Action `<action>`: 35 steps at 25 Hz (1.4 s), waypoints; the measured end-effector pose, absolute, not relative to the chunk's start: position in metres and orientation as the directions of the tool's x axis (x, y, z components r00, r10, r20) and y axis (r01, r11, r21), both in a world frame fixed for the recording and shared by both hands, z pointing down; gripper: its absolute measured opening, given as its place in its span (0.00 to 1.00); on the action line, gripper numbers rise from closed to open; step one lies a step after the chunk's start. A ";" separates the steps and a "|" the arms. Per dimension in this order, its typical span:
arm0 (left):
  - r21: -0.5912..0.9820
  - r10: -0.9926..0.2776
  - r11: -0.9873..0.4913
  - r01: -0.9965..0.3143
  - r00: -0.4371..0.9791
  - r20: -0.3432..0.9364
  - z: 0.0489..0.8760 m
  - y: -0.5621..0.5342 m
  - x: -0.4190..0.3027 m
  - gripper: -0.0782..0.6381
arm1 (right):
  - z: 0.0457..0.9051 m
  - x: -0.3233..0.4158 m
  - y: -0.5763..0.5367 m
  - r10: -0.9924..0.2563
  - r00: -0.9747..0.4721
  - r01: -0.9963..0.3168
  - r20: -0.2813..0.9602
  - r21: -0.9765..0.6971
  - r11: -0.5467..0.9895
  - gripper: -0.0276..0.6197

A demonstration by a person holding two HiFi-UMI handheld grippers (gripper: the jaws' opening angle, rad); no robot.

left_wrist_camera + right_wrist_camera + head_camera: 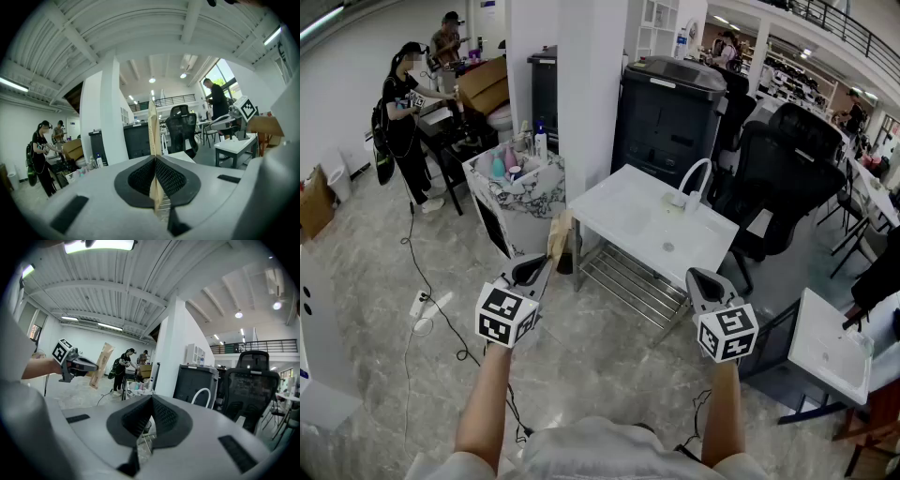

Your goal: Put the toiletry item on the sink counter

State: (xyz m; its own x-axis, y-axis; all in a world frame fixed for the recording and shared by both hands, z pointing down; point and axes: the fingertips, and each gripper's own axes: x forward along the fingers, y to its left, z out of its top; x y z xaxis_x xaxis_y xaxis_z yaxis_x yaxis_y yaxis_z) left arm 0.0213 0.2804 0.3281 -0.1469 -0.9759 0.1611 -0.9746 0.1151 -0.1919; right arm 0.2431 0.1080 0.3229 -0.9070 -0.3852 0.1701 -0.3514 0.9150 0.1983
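Jaws of your left gripper (154, 161) pinched on thin tan packet (152, 123), packet standing upright past tips. Your right gripper (151, 403): jaws pressed together, nothing between. Both held over floor, in front of white sink counter (623, 220). Packet in air near counter's left corner, not on it. Marbled stand (532, 199) with bottles to left.

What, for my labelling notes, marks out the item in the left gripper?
Find the white sink table mid-room. Just off its left end, the left gripper is shut on a flat tan packet, held upright: the only thin brown paper thing nearby.
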 end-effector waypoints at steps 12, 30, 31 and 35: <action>-0.177 -0.972 0.096 -0.980 -0.130 0.194 0.353 0.303 -0.010 0.12 | 0.340 0.220 0.129 -0.409 -0.896 -0.382 0.175 0.167 0.909 0.04; -0.171 -0.963 0.097 -0.980 -0.136 0.231 0.372 0.104 -0.104 0.12 | 0.357 0.121 -0.083 -0.408 -0.904 -0.393 0.129 0.127 0.911 0.04; -0.171 -0.962 0.098 -0.980 -0.137 0.235 0.372 0.087 -0.111 0.12 | 0.357 0.113 -0.101 -0.408 -0.904 -0.394 0.128 0.120 0.911 0.04; -0.168 -0.958 0.097 -0.981 -0.138 0.252 0.370 0.021 -0.137 0.12 | 0.359 0.082 -0.167 -0.390 -0.911 -0.379 0.134 0.103 0.920 0.04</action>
